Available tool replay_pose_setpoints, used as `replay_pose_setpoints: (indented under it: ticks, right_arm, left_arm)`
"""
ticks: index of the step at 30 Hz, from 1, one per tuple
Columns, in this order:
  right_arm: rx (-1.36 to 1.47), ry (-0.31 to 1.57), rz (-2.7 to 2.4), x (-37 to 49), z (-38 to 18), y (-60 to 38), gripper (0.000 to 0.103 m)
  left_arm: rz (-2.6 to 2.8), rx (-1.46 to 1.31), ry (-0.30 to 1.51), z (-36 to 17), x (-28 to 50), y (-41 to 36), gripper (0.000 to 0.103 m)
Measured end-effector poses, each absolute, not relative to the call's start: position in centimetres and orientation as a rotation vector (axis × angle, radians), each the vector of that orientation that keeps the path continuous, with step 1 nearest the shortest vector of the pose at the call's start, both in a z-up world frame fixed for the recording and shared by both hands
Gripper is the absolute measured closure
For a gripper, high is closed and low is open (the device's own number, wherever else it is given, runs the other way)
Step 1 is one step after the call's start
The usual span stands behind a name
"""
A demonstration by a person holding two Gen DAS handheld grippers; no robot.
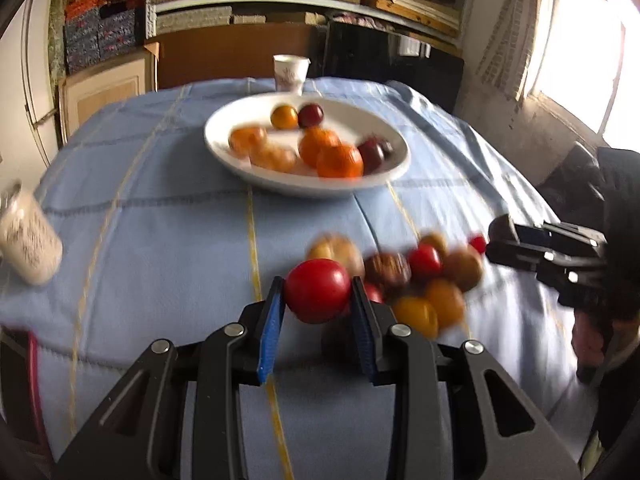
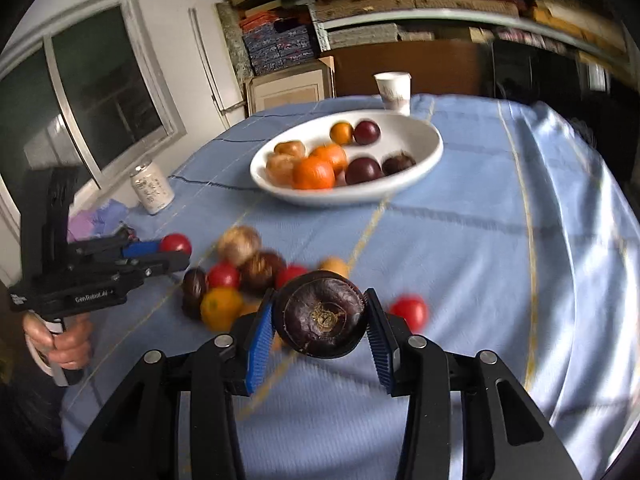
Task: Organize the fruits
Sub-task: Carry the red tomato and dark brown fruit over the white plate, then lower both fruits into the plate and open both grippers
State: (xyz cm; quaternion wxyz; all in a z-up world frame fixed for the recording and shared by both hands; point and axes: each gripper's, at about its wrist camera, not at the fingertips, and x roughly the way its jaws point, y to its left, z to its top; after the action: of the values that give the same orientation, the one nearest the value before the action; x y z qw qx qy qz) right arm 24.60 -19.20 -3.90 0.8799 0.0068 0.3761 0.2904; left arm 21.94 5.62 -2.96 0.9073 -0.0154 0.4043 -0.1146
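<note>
Left tongs [image 1: 318,294] clamped a red tomato [image 1: 317,290]; right tongs [image 2: 320,320] clamped a dark purple mangosteen [image 2: 320,314]. Loose fruit pile [image 2: 236,276] lay on the blue tabletop [image 2: 460,248] just beyond both tongs. White bowl [image 2: 432,148] of oranges and dark fruit sat farther ahead, paper cup [image 2: 394,90] behind it.

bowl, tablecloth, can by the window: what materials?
Bowl: probably glazed ceramic, white, glossy, thick smooth rim. Tablecloth: woven fabric, matte light blue with stitched yellow lines, creases at the edge. Can: likely metal, printed white wall, silvery top rim.
</note>
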Motion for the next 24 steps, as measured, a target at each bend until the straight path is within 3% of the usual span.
replay_pose_setpoints:
  ticks: [12,16,17,18,19,24]
  right_arm:
    - [0.205,0.765,0.497,36.9,-3.2,-16.5,0.059]
    - [0.216,0.794,0.467,39.4,-4.2,-16.2,0.055]
    - [0.208,0.795,0.471,39.5,-4.2,-16.1,0.049]
    - [0.205,0.786,0.477,39.4,-4.0,-16.2,0.039]
    - [0.203,0.764,0.484,38.9,-3.7,-16.3,0.038]
    - [0.143,0.643,0.502,34.1,-1.9,-18.4,0.038]
  left_arm:
    - [-0.153,-0.061,0.782,-0.4,33.9,6.5,0.071]
    - [-0.13,-0.019,0.791,-1.1,36.8,5.5,0.069]
    - [-0.114,-0.005,0.798,-1.2,37.3,5.3,0.063]
    - [-0.104,-0.003,0.797,-1.1,37.4,5.3,0.037]
    - [-0.08,-0.01,0.773,-0.7,37.1,5.4,0.017]
    - [-0.059,-0.005,0.68,1.0,32.9,6.0,0.013]
